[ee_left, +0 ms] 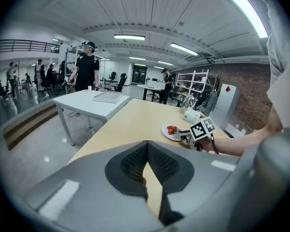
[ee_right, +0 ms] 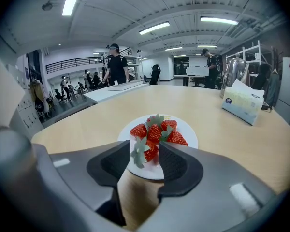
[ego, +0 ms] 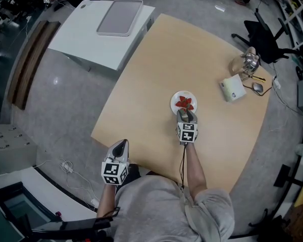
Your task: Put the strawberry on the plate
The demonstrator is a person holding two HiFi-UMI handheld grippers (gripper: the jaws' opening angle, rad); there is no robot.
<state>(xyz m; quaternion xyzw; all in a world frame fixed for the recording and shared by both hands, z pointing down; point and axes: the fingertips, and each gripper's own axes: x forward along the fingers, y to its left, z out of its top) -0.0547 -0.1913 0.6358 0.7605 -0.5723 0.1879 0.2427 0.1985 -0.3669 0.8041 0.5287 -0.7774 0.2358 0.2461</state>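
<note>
Place: open-plan lab or workshop hall
Ceiling: bare and ribbed, with strip lights [ee_left: 129, 36]
Walls: brick wall [ee_left: 261, 88]; railed gallery [ee_left: 19, 45]
Floor [ego: 65, 115]: polished grey, with loose cables [ego: 70, 168]
Furniture: wooden table [ego: 156, 69], white table [ego: 91, 37], office chair [ego: 265, 39], metal shelves [ee_left: 191, 83]
People [ee_left: 87, 66]: several, standing among the benches

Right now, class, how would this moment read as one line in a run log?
right gripper: open | strawberry: between its jaws, resting on plate | left gripper: shut, empty
</note>
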